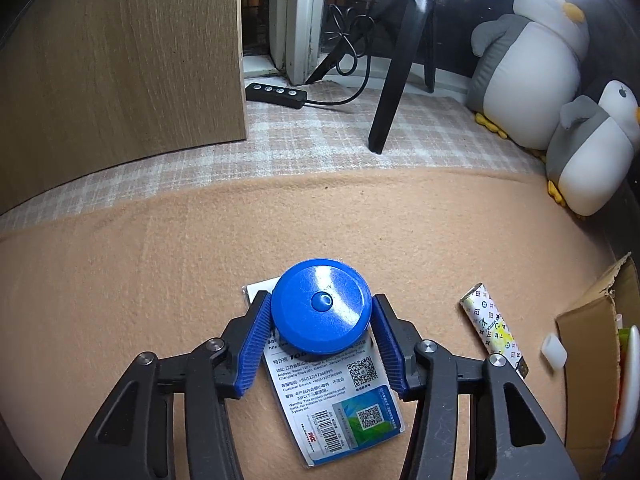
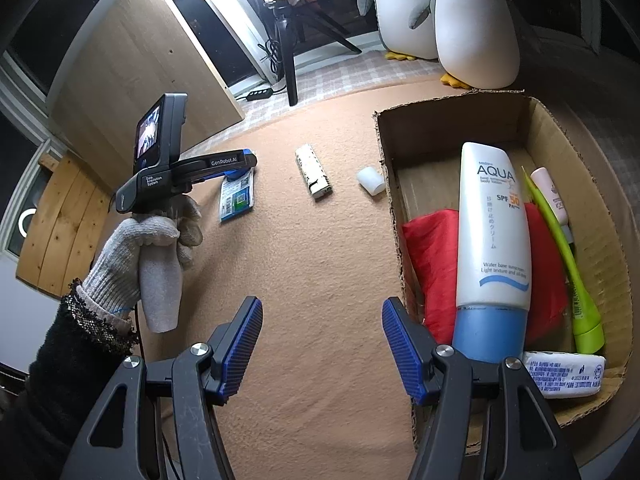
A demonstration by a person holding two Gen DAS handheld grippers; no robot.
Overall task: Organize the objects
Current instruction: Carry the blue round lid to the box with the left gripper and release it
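My left gripper (image 1: 322, 312) has its blue pads on both sides of a round blue disc (image 1: 320, 306) fixed to a printed packaging card (image 1: 332, 392) lying on the tan blanket; the pads touch its rim. In the right wrist view the left gripper (image 2: 236, 166) sits over that card (image 2: 238, 198). My right gripper (image 2: 322, 344) is open and empty above the blanket, left of a cardboard box (image 2: 608, 240). A patterned lighter (image 1: 494, 330) and a small white cap (image 1: 554, 350) lie between card and box; the lighter (image 2: 314, 176) and the cap (image 2: 371, 180) also show in the right wrist view.
The box holds a sunscreen tube (image 2: 494, 240), a red pouch (image 2: 434, 268), a green tool (image 2: 568, 272) and a white packet (image 2: 560, 374). Two plush penguins (image 1: 532, 68) sit at the back right. A tripod (image 1: 400, 68), a cable switch (image 1: 276, 94) and a wooden cabinet (image 1: 120, 80) stand behind.
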